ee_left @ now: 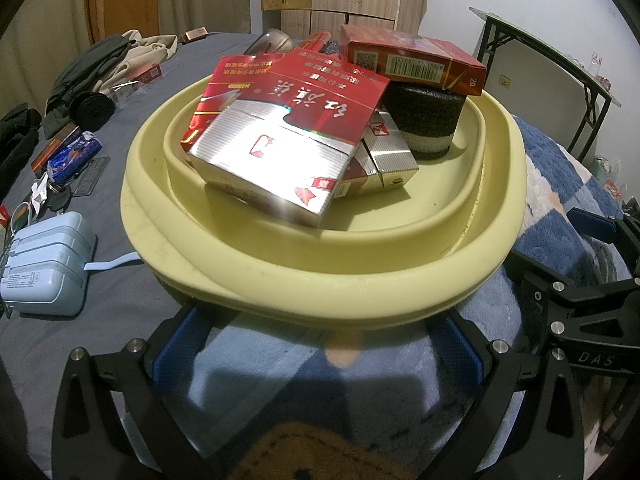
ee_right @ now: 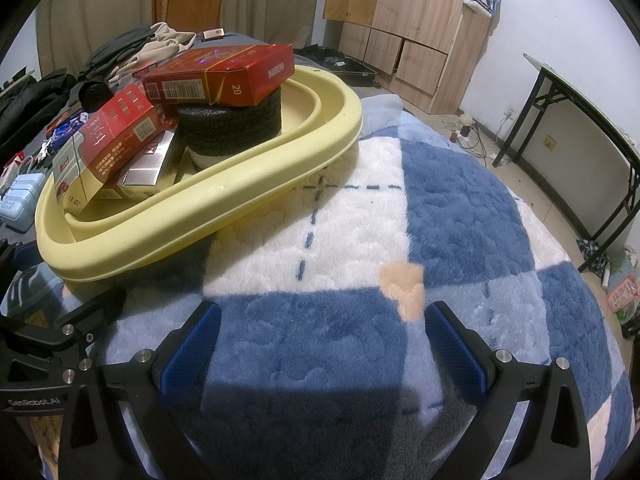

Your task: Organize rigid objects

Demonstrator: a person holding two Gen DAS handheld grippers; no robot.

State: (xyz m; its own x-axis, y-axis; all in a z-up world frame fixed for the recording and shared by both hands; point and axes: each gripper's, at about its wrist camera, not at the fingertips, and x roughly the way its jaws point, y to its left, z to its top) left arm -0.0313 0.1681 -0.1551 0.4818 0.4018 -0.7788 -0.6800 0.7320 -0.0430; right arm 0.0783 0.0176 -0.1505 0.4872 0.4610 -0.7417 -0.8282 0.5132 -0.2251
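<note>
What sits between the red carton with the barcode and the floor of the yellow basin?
A black foam cylinder: the red carton rests on top of it, and it stands on the yellow basin floor. Both wrist views show this.

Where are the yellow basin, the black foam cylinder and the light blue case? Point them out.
yellow basin (ee_left: 320,284): left wrist view, on its near rim.
black foam cylinder (ee_right: 232,128): right wrist view, on its side wall.
light blue case (ee_left: 46,258): left wrist view, on its top face.
</note>
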